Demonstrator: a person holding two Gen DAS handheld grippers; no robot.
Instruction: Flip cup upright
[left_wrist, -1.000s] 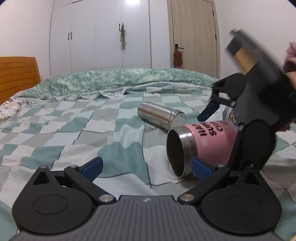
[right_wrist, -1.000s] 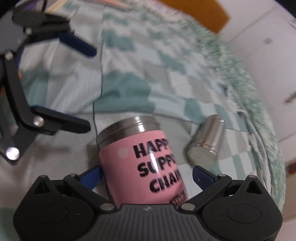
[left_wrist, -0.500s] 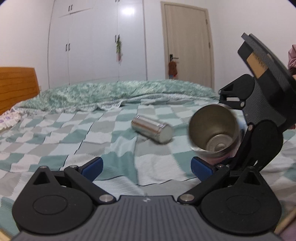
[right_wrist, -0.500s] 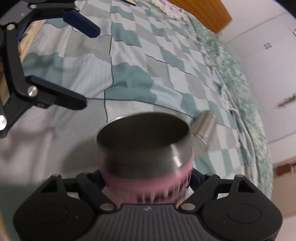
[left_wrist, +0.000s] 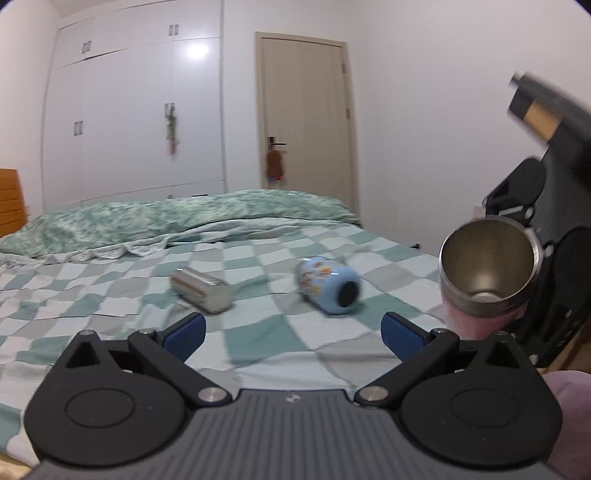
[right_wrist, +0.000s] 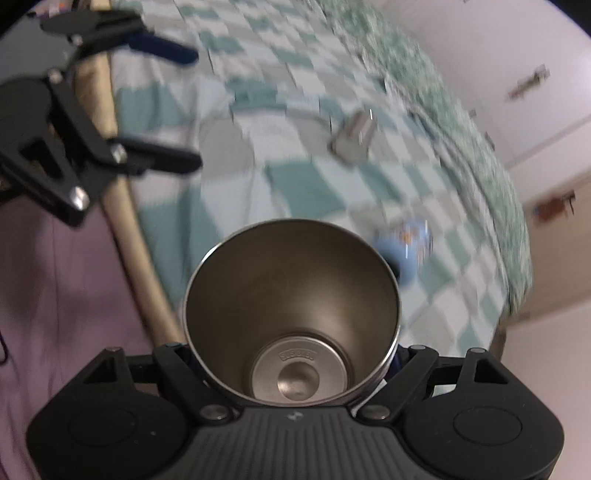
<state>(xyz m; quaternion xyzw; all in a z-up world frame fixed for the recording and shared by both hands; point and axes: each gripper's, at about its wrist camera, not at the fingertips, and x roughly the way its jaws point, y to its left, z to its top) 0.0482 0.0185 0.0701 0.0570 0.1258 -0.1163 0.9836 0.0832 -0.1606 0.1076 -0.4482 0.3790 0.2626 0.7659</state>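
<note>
The right gripper (right_wrist: 295, 373) has its fingers closed on the pink cup (left_wrist: 487, 275), low on its body near the base; the cup is off the bed (left_wrist: 258, 332), carried over the near right edge; its long axis runs along the fingers, open mouth pointing away from the gripper and tipped up toward the room, not yet straight up, as far as I can judge. What matters next is that axis: the wrist needs a little more turn so the base faces the quilt before setting down. The left gripper (left_wrist: 291, 328) hangs wide open with nothing in it, well apart from the cup and to its left. A steel cup (left_wrist: 201, 290) and a blue cup (left_wrist: 328, 286) lie on their sides farther up the bed.
</note>
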